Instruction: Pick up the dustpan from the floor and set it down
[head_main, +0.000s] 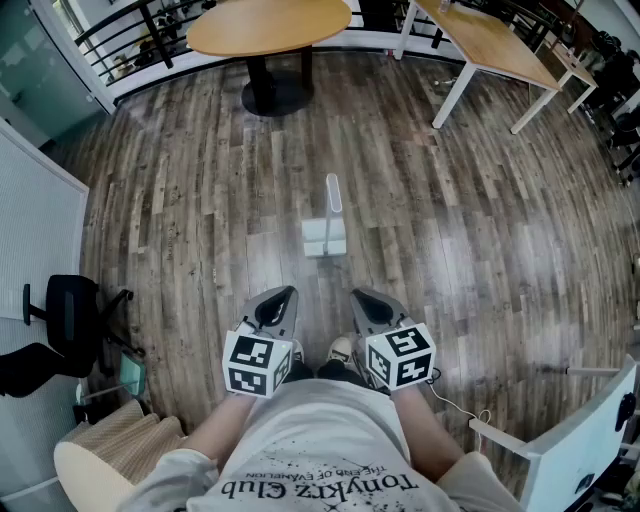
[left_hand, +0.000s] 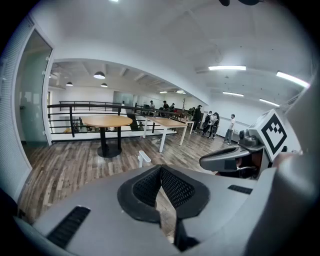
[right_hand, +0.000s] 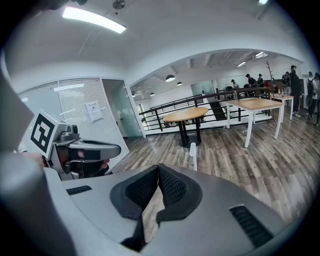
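Head view looks down on a floor (head_main: 180, 200) of grey-brown wood planks with a dull sheen, where the white plastic dustpan (head_main: 325, 228) stands near the middle, its flat square tray down and its slim rounded handle upright, well apart from the 2 grippers. The left gripper (head_main: 277, 303) and right gripper (head_main: 367, 303) are smooth grey shells with black ribbed pads, held side by side just in front of the person's body, both aimed forward and sloping down toward the dustpan. Each pair of jaws is closed tip to tip with nothing between them. A round wooden table (head_main: 270, 25) on a black pedestal stands by the floor's far edge.
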